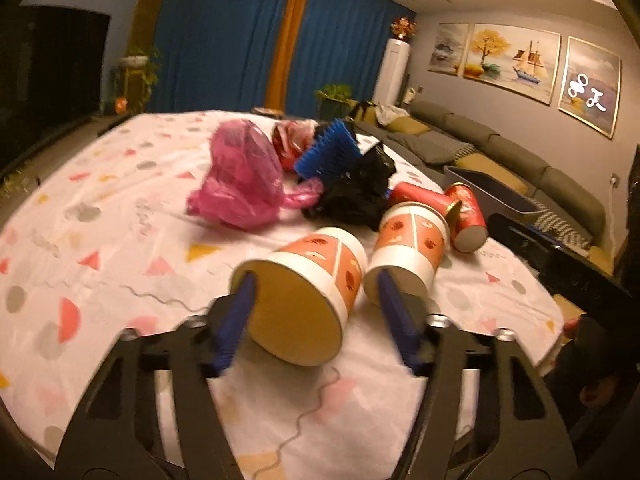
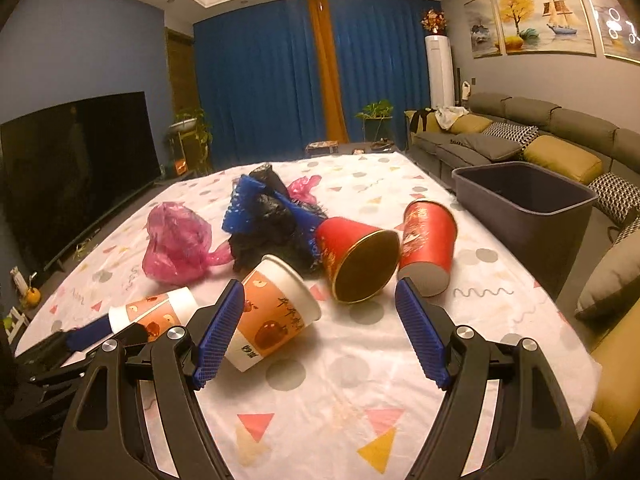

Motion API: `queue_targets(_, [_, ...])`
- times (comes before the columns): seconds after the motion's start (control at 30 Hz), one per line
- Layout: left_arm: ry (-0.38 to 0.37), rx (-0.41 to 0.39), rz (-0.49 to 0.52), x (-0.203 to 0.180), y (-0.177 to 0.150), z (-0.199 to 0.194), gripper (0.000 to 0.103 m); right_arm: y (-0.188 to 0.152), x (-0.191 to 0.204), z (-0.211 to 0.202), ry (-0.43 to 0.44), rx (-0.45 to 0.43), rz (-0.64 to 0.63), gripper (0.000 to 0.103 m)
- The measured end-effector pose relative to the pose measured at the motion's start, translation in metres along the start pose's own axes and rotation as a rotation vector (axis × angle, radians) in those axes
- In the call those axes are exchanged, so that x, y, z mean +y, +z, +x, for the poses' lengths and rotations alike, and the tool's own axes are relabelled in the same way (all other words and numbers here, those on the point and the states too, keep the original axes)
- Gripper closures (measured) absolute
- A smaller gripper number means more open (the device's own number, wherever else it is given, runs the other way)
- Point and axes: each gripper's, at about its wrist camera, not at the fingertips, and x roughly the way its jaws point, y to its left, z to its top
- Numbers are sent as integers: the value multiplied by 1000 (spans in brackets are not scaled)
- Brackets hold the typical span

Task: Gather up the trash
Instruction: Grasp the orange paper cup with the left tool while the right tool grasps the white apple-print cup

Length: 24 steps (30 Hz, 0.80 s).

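I'm at the picking-up stage of collecting the trash, and none of it has gone into the grey bin [image 2: 520, 204], which stands just off the far right edge of the desk [image 2: 340, 380]. My left hand-held gripper [image 1: 316, 276] straddles the near orange-and-white paper cup [image 1: 320, 264], which lies on its side. The left pad is at the cup's rim but a gap shows at the right pad, so I judge it released, not yet grasping. My right hand-held gripper [image 2: 320, 292] is spread wide and holds nothing. The second orange-and-white paper cup [image 2: 272, 312] lies just off its left pad, and the tipped red paper cup [image 2: 348, 248] lies ahead between the jaws, with another red paper cup [image 2: 428, 236] beside it to the right. Farther back on the desk are a pink plastic bag [image 2: 176, 240], a black plastic bag [image 2: 272, 216] and a piece of blue pleated paper [image 2: 240, 208]. Next, I think, the left jaws must squeeze gently, since a thin paper cup will crush or roll away. The right one needs to centre on one cup before closing, and then both carry right to the bin. As for writing, the second orange cup has dark Chinese characters down its side and a small block near its base, both too blurred for me to read. The red cups show pale printing I can't make out, and I see no brand.
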Motion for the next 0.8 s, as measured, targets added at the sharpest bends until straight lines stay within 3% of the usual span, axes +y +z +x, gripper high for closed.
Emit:
queue_targets(0.13, [-45,16,-11,2,1,8,82,-3,6,9,8,24,-5,27])
queue_targets(0.27, [-61,4,-15,1,3,10,101,-3,14,21,17,53,-3,27])
queue_targets(0.8, [-60,-61,-40,22,13,-2,101,-6,36,66,22,188,78,25])
